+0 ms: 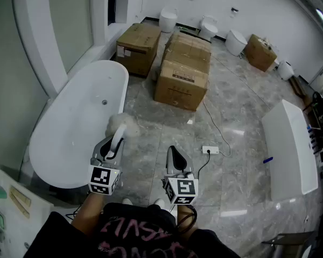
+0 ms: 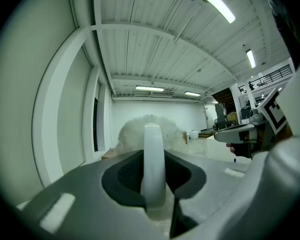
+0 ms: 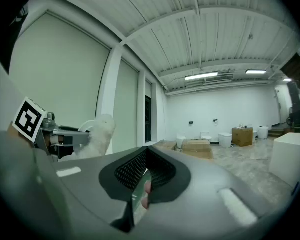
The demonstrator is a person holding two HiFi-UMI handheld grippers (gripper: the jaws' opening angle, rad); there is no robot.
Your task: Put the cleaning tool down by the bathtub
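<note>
The cleaning tool is a white curved handle (image 1: 117, 138) with a fluffy white head (image 1: 122, 123). My left gripper (image 1: 113, 145) is shut on the handle and holds the head over the floor beside the rim of the white oval bathtub (image 1: 64, 138). In the left gripper view the handle (image 2: 153, 166) stands upright between the jaws of the left gripper (image 2: 153, 184), with the fluffy head (image 2: 150, 128) behind it. My right gripper (image 1: 174, 155) hangs shut and empty to the right, apart from the tool. The right gripper view shows the right gripper (image 3: 144, 179) with jaws together, and the fluffy head (image 3: 101, 134) at left.
Big cardboard boxes (image 1: 182, 69) stand on the marble floor beyond the tub. Several toilets (image 1: 208, 27) line the back wall. A white rectangular tub (image 1: 290, 144) lies at right. A power strip (image 1: 210, 150) with its cable lies on the floor ahead. A leaning panel (image 1: 11, 208) is at lower left.
</note>
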